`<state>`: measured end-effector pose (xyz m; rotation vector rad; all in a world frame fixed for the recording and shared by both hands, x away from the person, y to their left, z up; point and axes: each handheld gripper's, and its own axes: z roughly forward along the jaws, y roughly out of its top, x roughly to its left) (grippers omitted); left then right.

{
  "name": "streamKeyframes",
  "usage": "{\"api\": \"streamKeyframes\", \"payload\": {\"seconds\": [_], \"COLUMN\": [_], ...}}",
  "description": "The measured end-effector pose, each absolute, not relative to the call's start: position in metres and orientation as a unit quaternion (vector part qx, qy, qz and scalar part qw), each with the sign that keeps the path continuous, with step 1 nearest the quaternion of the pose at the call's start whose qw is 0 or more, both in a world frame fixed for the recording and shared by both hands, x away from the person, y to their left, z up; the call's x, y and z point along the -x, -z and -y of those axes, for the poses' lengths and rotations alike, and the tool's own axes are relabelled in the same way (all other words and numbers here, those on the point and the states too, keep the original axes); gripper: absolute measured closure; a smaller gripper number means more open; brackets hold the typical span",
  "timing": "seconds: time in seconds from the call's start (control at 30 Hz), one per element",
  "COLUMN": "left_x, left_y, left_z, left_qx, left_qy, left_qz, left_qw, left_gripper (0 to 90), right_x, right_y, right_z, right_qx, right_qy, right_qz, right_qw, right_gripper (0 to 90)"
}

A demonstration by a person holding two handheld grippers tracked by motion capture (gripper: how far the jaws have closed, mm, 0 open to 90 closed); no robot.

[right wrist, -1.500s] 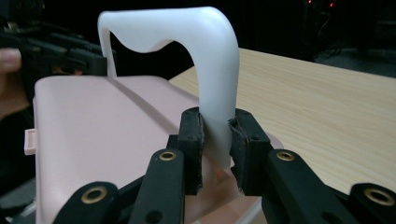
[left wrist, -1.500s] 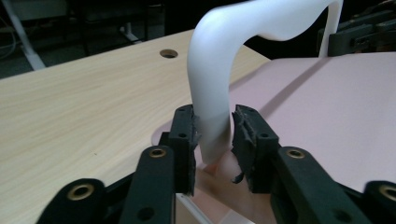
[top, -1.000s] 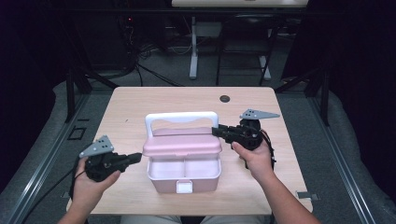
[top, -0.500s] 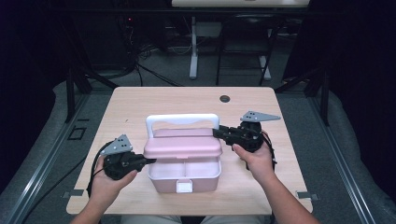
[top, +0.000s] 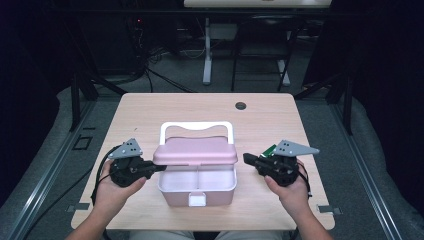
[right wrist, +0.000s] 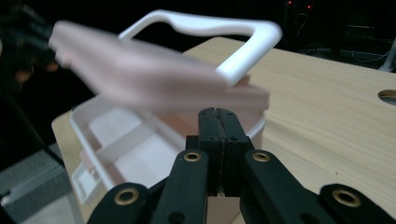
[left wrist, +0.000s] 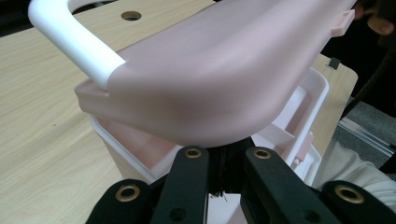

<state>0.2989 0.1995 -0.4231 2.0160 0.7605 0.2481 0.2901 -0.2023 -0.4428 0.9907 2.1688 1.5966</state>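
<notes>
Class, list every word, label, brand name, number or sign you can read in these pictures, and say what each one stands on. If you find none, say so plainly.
There are none to read.
The pink box, its lid and white handle: plain, no lettering seen.
The table: bare wood grain, no marking.
The left gripper and right gripper: black parts and brass rivets, no print seen.
The background gear is too dark and small to tell.
</notes>
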Motion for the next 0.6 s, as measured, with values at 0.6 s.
{"api": "streamKeyframes", "payload": {"seconds": [0.6], "left_x": [-0.335], "left_y": [0.383], "left_z": [-0.195], "left_qx": [-0.838], "left_qy": [-0.122], "left_qz": [-0.31], "left_qw": [0.431], "left_gripper": [90.0], "right_x": [-0.278], "right_y": [0.484], "right_z": [0.154], "right_qx": [-0.281], "right_qy": [-0.486], "right_qz": [-0.82], "right_qw": [0.107], "right_gripper": [90.0]}}
